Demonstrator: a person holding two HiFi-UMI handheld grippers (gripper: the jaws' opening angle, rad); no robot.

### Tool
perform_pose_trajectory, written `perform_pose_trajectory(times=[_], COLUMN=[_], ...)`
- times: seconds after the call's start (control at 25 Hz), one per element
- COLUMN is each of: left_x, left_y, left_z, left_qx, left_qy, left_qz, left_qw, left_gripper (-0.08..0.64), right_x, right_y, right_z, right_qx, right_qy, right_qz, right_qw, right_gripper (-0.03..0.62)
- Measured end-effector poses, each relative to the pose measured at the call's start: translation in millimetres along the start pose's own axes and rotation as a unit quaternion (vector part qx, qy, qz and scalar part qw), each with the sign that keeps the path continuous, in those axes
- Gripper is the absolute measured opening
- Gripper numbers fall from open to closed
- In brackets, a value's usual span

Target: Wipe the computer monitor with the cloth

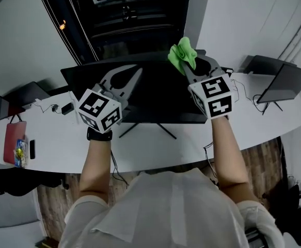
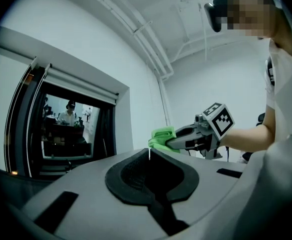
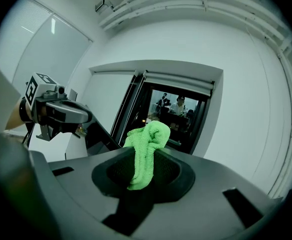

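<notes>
The black monitor [image 1: 155,94] stands on a long white desk [image 1: 62,138], its dark screen tilted up toward me. My right gripper [image 1: 189,61] hovers over the monitor's top right edge, shut on a bright green cloth [image 1: 183,53]. In the right gripper view the cloth [image 3: 146,149] bulges out between the closed jaws of that gripper [image 3: 148,141]. My left gripper [image 1: 136,70] is shut with nothing in it, above the screen's upper left part. In the left gripper view its tips [image 2: 149,152] meet, and the cloth [image 2: 161,136] shows beyond them.
A dark open laptop [image 1: 282,81] stands at the desk's right end, another dark device [image 1: 0,105] at the left. A red book [image 1: 13,141], a phone [image 1: 32,149] and a charger with cables [image 1: 65,108] lie on the left part. A dark window [image 1: 124,14] is behind.
</notes>
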State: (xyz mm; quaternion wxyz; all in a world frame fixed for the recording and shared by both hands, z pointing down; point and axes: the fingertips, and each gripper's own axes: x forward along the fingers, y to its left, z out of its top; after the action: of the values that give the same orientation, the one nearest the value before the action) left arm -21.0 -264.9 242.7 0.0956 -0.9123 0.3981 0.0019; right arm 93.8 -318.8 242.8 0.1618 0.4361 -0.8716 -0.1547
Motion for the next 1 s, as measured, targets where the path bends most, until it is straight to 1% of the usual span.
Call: perform_pose_trajectory(times=[0.2, 0.4, 0.64, 1.0], left_x=[26, 46, 60, 70], left_y=[-26, -44, -59, -72], left_z=[0, 4, 5, 0], left_qx=[-0.010, -0.013, -0.015, -0.025], left_qy=[-0.002, -0.005, -0.004, -0.005], left_qz=[0.000, 0.000, 0.012, 0.040], left_qw=[0.9999, 0.9999, 0.9998, 0.9989], left_gripper=[0.021, 0.021, 0.021, 0.021], right_x=[-15, -29, -48, -71], right_y=[-21, -42, -69, -106], right_z=[-11, -24, -40, -61], right_qx=[0.008, 0.010, 0.015, 0.014], right_qy=[-0.003, -0.001, -0.002, 0.010], right_qz=[0.002, -0.005, -0.015, -0.030], right_qw=[1.000, 1.000, 1.000, 0.999], right_gripper=[0.071, 0.071, 0.071, 0.071])
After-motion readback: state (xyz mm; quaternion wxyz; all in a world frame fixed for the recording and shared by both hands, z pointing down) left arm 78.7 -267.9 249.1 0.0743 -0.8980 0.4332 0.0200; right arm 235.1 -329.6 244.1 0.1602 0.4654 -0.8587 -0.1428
